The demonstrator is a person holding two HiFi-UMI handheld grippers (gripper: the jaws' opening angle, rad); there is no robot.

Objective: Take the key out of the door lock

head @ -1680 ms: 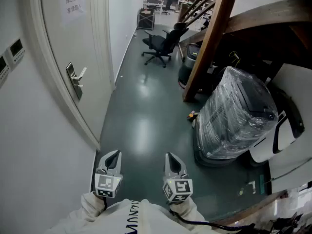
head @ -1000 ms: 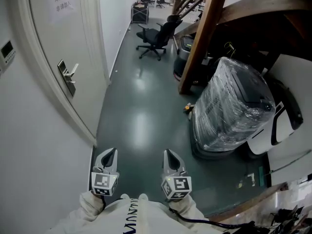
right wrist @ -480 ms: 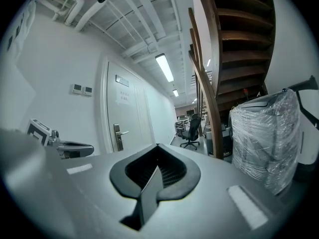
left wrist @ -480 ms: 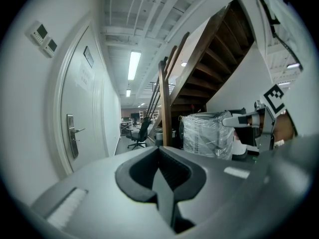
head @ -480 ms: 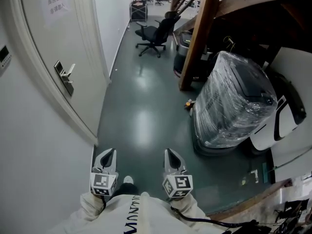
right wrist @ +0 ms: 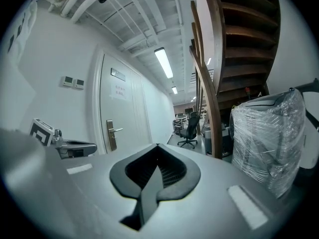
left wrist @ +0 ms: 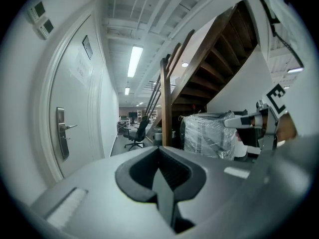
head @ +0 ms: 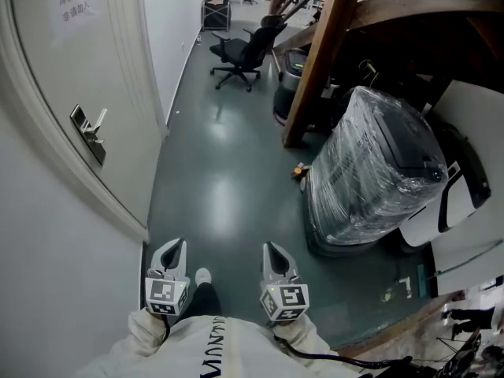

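A white door [head: 94,77] stands on the left of the corridor, with a metal lock plate and lever handle [head: 87,132]; the plate and handle also show in the left gripper view [left wrist: 62,137] and the right gripper view [right wrist: 111,134]. No key can be made out at this distance. My left gripper [head: 175,250] and right gripper [head: 271,252] are held low, close to my body, both shut and empty, well short of the door. A paper notice [head: 74,6] is stuck on the door.
A plastic-wrapped machine [head: 370,172] stands on the right beside a wooden stair post [head: 319,61]. A black office chair [head: 236,50] is farther down the corridor. Green floor [head: 220,179] runs between door and machine. My shoe [head: 203,276] shows between the grippers.
The view has moved forward along the corridor; the door handle has slid left and down in the head view. A shoe has come into view between the grippers, which stay shut.
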